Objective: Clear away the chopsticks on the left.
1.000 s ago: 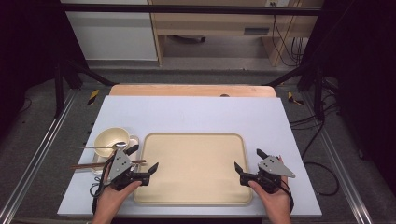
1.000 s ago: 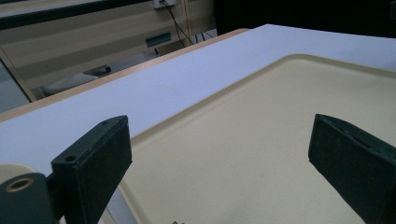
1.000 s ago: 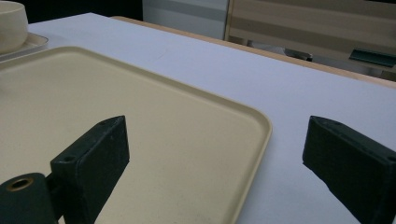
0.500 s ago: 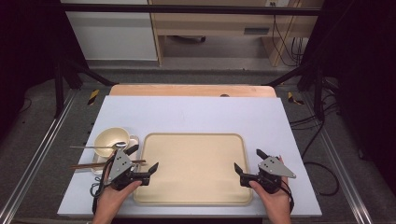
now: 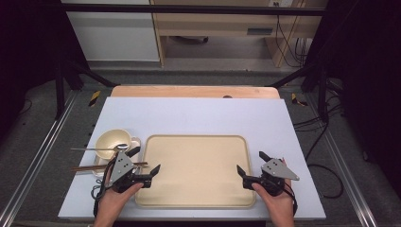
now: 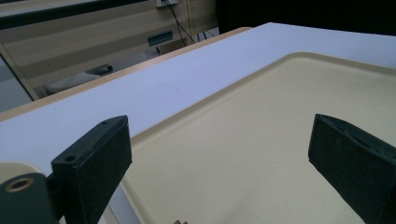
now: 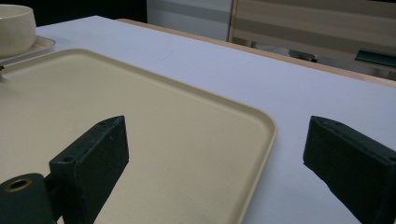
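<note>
A cream tray (image 5: 196,142) lies bare on the white table top near the front edge. My left gripper (image 5: 144,166) is open at the tray's left edge, one jaw over the tray, the other outside it. My right gripper (image 5: 251,163) is open astride the tray's right edge. In the left gripper view the tray (image 6: 261,140) spreads between the wide-apart jaws. The right gripper view has the tray's rim (image 7: 261,140) running between its jaws. Left of the tray stands a cream bowl (image 5: 112,140) on a small plate, with a spoon (image 5: 97,149) and chopsticks (image 5: 92,167).
The white table top (image 5: 198,113) ends in a wooden strip (image 5: 194,91) at the back. The bowl (image 7: 14,28) sits at the far left in the right gripper view. Black frame bars and cables stand beyond the table.
</note>
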### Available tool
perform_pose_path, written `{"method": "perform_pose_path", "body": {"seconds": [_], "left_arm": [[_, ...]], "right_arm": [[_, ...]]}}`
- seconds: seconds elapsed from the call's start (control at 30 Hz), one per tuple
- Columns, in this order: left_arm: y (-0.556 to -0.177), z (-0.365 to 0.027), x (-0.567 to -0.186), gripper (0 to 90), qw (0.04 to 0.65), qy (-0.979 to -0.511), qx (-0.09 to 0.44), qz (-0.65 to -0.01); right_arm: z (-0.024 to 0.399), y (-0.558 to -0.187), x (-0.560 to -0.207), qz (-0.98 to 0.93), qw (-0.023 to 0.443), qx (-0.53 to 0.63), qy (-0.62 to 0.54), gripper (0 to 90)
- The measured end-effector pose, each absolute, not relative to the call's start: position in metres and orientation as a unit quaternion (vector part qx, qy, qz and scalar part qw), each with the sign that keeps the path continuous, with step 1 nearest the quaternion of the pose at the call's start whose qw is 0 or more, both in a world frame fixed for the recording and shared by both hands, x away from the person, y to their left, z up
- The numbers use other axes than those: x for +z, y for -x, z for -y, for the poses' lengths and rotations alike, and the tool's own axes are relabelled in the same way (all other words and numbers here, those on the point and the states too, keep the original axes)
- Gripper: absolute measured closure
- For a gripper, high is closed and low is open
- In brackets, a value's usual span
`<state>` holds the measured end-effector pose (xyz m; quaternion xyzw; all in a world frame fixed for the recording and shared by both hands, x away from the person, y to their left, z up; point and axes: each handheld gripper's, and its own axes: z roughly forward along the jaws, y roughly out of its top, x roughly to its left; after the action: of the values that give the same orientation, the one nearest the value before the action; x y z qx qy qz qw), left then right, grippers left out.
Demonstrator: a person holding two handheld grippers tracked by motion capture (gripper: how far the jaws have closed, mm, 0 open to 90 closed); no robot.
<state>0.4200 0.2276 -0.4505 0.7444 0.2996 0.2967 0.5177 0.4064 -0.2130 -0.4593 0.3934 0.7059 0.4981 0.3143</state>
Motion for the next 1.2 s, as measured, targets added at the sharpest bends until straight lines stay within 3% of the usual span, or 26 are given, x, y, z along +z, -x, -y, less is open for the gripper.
{"method": "perform_pose_path", "body": {"seconds": [1.2], "left_arm": [[-0.4201, -0.2289, -0.4497, 5.9, 0.518, -0.743, 0.302, -0.298]], "right_arm": [[0.2181, -0.4077, -0.4595, -0.705, 0.319, 0.496, -0.394, 7.2]]}}
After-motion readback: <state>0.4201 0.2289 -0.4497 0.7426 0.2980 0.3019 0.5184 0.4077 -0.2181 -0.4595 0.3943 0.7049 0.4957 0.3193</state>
